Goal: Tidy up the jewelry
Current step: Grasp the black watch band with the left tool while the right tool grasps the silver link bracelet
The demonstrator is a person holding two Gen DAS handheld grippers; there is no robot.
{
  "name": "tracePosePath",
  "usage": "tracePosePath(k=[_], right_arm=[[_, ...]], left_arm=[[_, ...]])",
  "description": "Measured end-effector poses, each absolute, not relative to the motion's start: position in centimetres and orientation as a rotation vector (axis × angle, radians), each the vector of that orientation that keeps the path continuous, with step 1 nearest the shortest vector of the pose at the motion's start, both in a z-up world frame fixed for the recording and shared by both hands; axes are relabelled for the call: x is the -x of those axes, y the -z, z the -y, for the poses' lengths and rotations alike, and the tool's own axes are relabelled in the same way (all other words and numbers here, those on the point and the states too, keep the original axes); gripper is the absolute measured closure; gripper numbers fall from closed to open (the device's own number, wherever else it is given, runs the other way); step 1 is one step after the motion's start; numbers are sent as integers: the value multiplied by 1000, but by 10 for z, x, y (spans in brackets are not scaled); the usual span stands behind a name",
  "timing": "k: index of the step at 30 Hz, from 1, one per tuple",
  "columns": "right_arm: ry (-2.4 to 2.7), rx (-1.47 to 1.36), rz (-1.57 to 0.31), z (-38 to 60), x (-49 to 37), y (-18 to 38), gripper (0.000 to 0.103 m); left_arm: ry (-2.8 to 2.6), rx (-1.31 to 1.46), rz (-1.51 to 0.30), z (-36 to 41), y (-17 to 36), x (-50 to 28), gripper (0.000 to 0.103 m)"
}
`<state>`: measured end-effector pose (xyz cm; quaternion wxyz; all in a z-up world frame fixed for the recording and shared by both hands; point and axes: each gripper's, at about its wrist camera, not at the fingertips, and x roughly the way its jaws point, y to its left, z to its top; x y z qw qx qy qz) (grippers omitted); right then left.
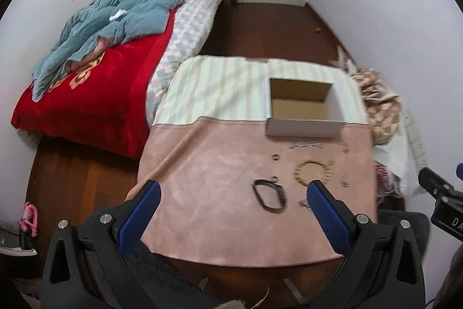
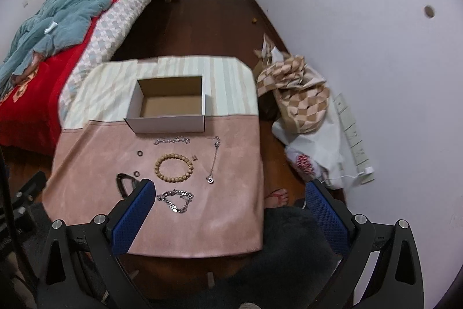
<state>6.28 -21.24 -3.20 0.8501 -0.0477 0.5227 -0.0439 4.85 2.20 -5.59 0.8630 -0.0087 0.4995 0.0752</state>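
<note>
Wooden-beaded round bracelet [image 2: 174, 167] lies mid-tabletop before the empty white cardboard box [image 2: 167, 106], nearer my right claw [image 2: 228, 199], which hangs wide and empty like my left claw [image 1: 234, 193].

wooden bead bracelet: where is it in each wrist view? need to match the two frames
Left wrist: the bead bracelet lies right of centre on the pink cloth, blurred, just above the tip of the right-hand blue finger.
Right wrist: it lies left of centre, sharp, a closed ring between the two small rings and the pendant chain.
Shared landmark: the open cardboard box, directly beyond the bracelet in both views.
</note>
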Motion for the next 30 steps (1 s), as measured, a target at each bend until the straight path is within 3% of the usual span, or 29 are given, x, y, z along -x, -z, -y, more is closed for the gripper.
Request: tracePosePath(k=[2,8,11,16,22,23,24,25,27,29,30], right_arm=[[87,96,-1148,212,-77,65,2],[45,52,-1335,209,-103,178,25],[18,25,-1391,206,-103,215,29],[-15,19,-1415,198,-101,244,32],[-43,73,-1383,187,-93,257,48],[-52,80,-1369,187,-93,256,61],[-54,81,-1359,188,-92,255,83],[-52,76,-1365,189,-93,254,95],[-53,36,-1368,195,-92,252,96],[-50,17,-1371,203,-97,249,96],[-52,0,-1370,205,-95,249,96]], left_arm=[[-183,8,-1082,-25,83,-63,0],[-216,-14,-1227,-30,161,-88,0],[-220,-2,-1290,-32,190,-93,0],[-211,35,-1352,-34,223,-100,1],[-195,60,-1399,-29,244,-102,1],[-193,66,-1409,-28,248,-103,1],[-189,75,-1418,-28,252,-105,1],[-190,82,-1426,-26,257,-107,1],[-176,115,-1441,-27,265,-109,6],[-164,137,-1444,-28,271,-112,28],[-147,148,-1439,-28,273,-112,31]])
